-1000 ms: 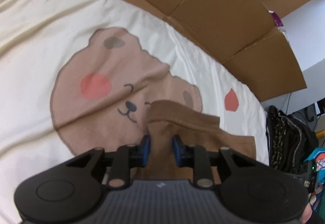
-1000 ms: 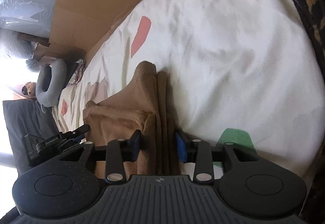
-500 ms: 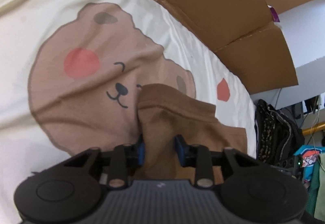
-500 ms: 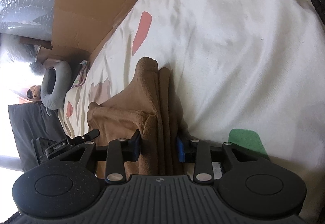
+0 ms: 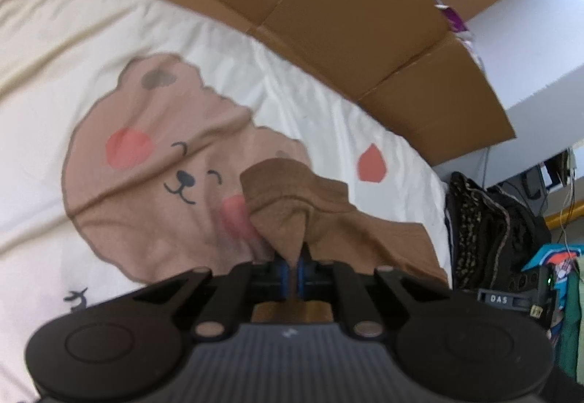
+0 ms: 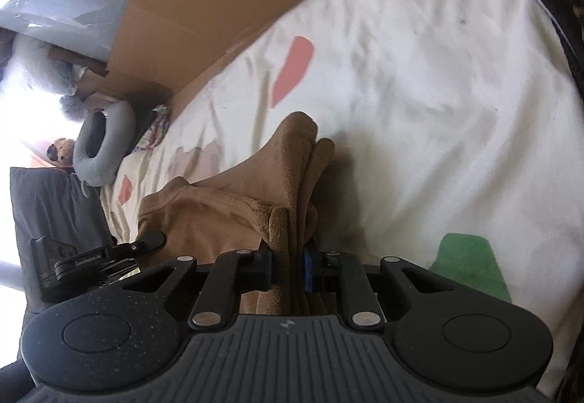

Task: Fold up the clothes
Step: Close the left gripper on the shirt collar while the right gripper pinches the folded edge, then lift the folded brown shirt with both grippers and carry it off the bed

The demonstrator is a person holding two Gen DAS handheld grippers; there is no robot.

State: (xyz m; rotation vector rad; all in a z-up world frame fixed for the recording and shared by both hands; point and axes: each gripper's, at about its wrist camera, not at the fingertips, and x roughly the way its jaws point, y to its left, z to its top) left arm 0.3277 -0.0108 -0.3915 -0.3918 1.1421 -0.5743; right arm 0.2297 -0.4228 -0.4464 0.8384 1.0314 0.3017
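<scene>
Since the earlier frames the jaws of both grippers have been closing, and the brown garment (image 5: 292, 206) has been gathered up from the bed sheet (image 5: 91, 38) into a peak at each grip. In the left wrist view, the left gripper (image 5: 292, 269) is seen with its blue pads pressed almost together on a thin tongue of the brown cloth, which is pinched between them and drawn into a point. In the right wrist view, the right gripper (image 6: 287, 266) is clamped on a thicker bundle of several folded layers of the same garment (image 6: 255, 206), so its pads are held somewhat apart by the cloth. The garment lies on the cream sheet over a printed bear face (image 5: 157, 162), part of which is covered by the cloth. The near part of the garment is hidden under both gripper bodies. Cardboard (image 5: 328, 19) is seen beyond the far edge of the bed. A grey neck pillow (image 6: 106, 147) is made out at the far end; beyond it the scene is washed out by glare. Both views are slightly blurred.
</scene>
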